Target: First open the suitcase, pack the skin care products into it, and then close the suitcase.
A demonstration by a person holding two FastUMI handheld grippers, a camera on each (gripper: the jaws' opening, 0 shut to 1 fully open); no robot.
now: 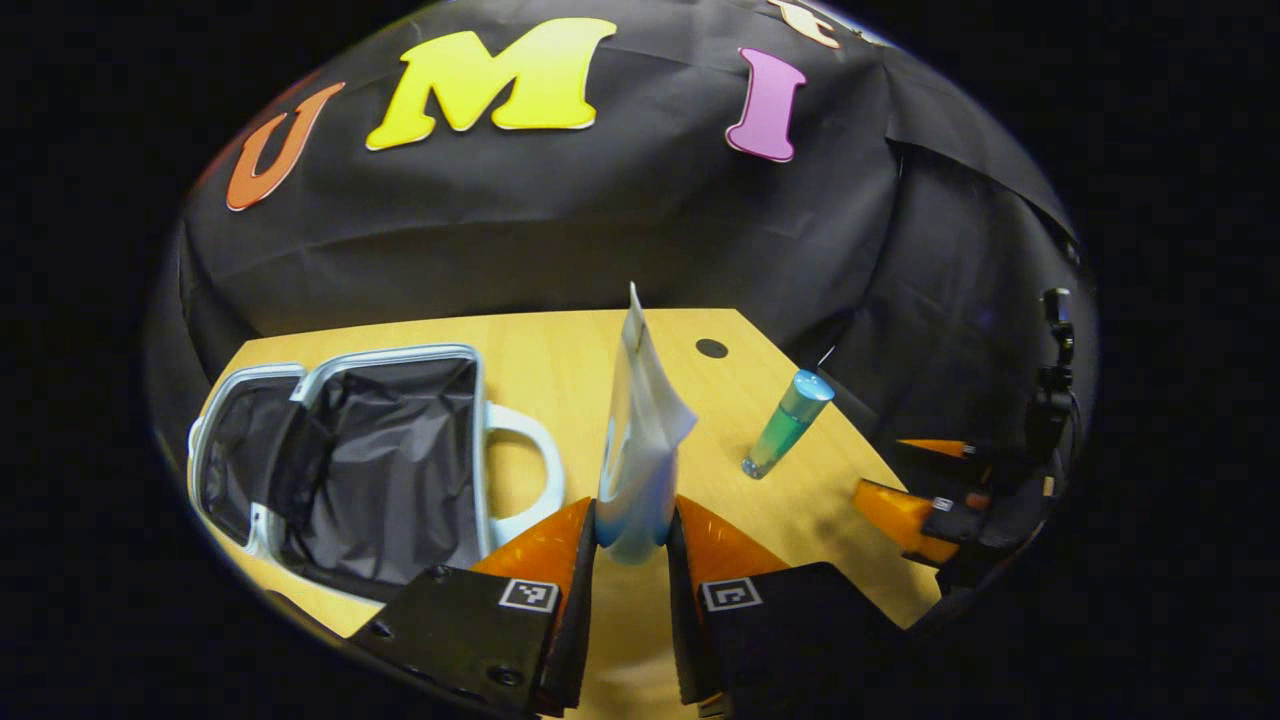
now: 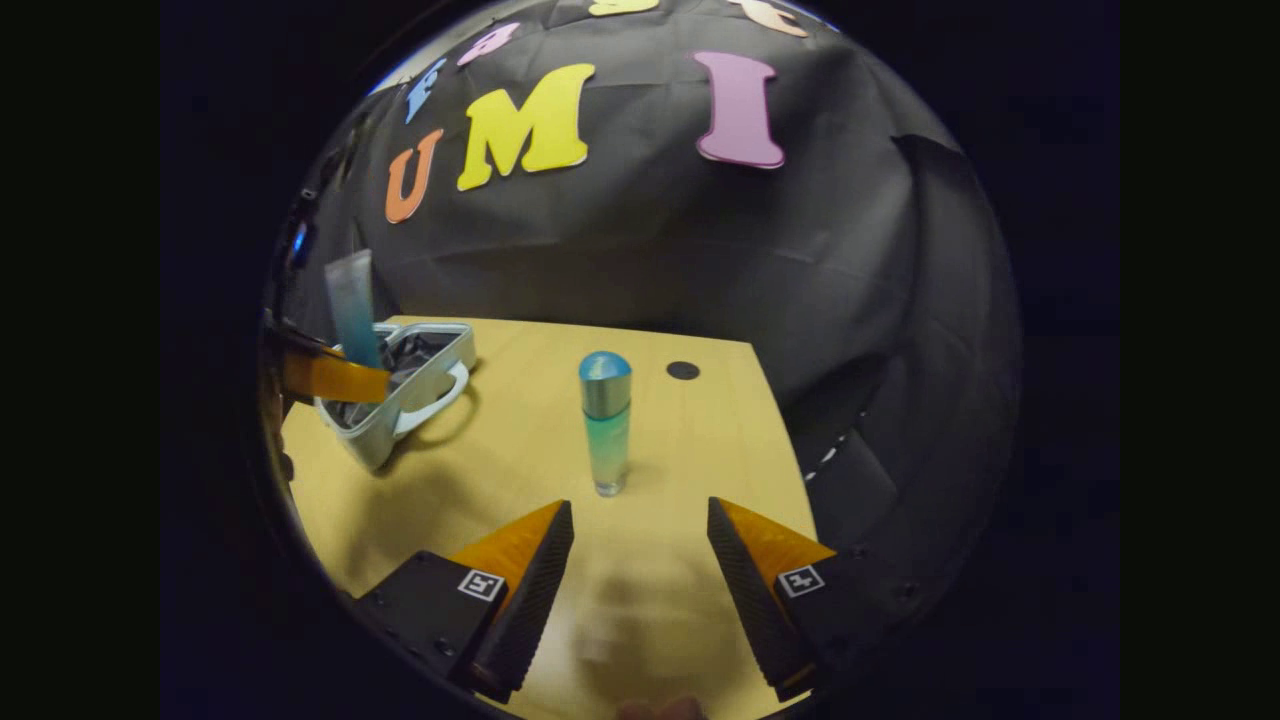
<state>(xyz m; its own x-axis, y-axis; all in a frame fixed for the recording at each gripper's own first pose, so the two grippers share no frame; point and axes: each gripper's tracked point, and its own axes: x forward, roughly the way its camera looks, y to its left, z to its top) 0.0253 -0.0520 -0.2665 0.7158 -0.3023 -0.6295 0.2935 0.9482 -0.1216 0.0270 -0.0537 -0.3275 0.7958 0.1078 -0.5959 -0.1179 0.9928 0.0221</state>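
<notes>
My left gripper point(image 1: 632, 525) is shut on a white and blue squeeze tube point(image 1: 640, 440), held upright above the wooden table point(image 1: 570, 350). The open suitcase point(image 1: 350, 460), pale blue with a dark lining and a white handle, lies to the left of it. A green bottle with a blue cap point(image 1: 785, 425) stands on the table to the right. In the right gripper view that bottle point(image 2: 606, 425) stands just ahead of my open right gripper point(image 2: 640, 515). Far left there, the left gripper's orange finger point(image 2: 335, 378) holds the tube point(image 2: 352, 308) over the suitcase point(image 2: 405, 385).
A small dark hole point(image 1: 711, 348) marks the table near its far edge. The table's right edge point(image 2: 780, 440) runs close beside the bottle. Black cloth closes off the back and right sides.
</notes>
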